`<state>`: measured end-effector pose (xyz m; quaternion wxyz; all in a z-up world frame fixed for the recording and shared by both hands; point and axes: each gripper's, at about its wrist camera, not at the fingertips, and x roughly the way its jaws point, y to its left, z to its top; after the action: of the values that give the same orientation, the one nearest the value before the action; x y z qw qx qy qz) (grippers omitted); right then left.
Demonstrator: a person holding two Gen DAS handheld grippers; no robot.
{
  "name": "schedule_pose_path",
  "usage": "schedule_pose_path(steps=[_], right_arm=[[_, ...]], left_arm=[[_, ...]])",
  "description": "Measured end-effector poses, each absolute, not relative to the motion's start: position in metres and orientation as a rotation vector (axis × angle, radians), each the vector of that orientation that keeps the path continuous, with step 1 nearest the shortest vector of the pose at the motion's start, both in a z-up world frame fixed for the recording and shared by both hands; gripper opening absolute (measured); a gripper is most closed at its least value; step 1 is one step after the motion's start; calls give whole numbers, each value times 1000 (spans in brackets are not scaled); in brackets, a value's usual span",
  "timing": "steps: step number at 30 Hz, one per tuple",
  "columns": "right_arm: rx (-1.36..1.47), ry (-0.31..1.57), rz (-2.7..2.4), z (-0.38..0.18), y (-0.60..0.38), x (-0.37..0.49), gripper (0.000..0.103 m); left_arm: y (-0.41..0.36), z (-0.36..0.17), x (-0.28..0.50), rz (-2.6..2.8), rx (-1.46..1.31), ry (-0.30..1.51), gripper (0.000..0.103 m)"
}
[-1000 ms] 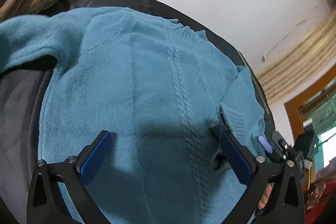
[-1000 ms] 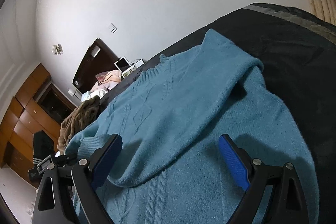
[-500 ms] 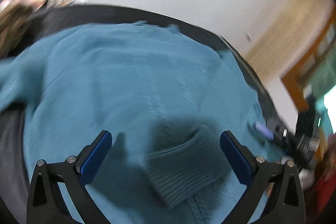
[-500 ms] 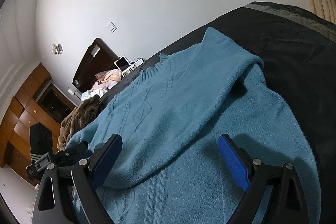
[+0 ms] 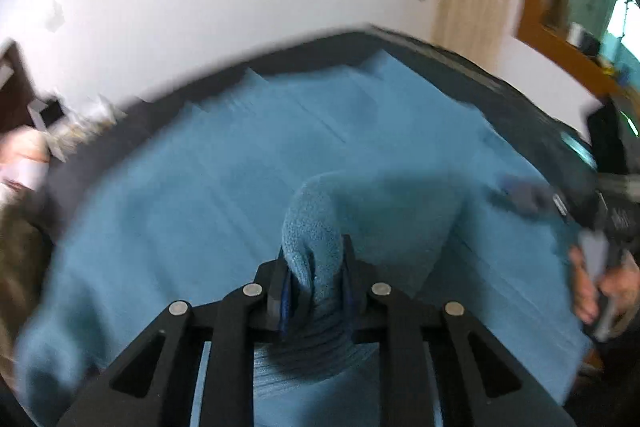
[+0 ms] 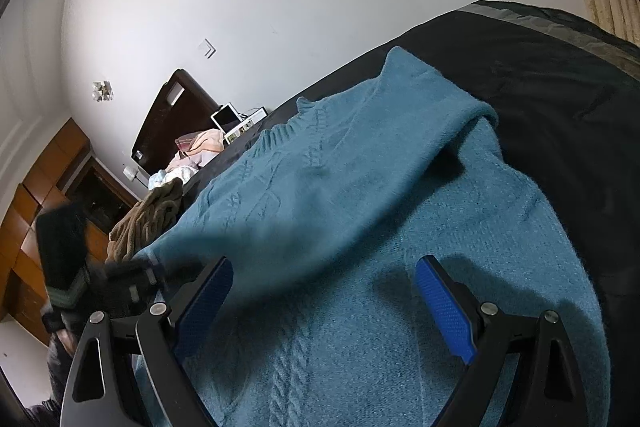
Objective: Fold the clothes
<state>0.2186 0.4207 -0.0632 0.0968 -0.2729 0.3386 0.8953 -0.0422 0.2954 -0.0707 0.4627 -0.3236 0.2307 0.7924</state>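
While the teal cable-knit wool sweater (image 6: 360, 227) lies spread face-up across the dark padded bed cover (image 6: 560, 75), the left gripper (image 5: 314, 275) has just been closing and now pinches a bunched ribbed sleeve cuff (image 5: 314, 247) between its blue pads — the knit bulges up out of the narrow gap. The step in hand looks like the sleeve fold: the cuff is taken, the sleeve not yet laid across the body. The next move calls for carrying that cuff over the chest without dragging the whole garment, then letting go flat; the loose knit may stretch or slip if pulled hard.

The right gripper (image 6: 326, 307) hovers over the lower body of the sweater, jaws wide apart and nothing between them.

The left wrist view, blurred, shows the grip itself, plus a curtained window and the person's hand (image 5: 600, 287) on the other tool. The right wrist view shows what it cannot — the collar, the sweater's far sleeve folded in, a brown crumpled knit garment (image 6: 144, 223) and a dark wooden headboard (image 6: 168, 119) beyond.
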Motion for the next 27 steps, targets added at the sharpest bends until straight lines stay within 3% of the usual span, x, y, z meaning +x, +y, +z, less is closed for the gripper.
schedule_pose_path(steps=[2,4,5,6,12,14,20,27], right_arm=[[-804,1005,2643,-64,421,220,95],[-810,1001,2634,-64,421,219,95],[-813,999,2630,-64,421,219,95],[-817,997,2625,-64,421,219,95],[-834,986,2583,-65,424,219,95],[-881,909,2536,-56,422,216,95],[-913,426,2566,-1,406,169,95],[-1200,294,2514,-48,426,92,95]], left_arm=[[294,-58,-62,2055,-764,571,30],[296,-58,-81,2111,-790,620,62],[296,-63,-89,2129,-814,634,83],[294,-68,-97,2148,-837,642,86],[282,-113,-118,2175,-1004,611,86],[279,-117,-113,2159,-1007,566,86],[283,-112,-90,2068,-971,452,86],[290,-115,-74,1952,-966,466,86]])
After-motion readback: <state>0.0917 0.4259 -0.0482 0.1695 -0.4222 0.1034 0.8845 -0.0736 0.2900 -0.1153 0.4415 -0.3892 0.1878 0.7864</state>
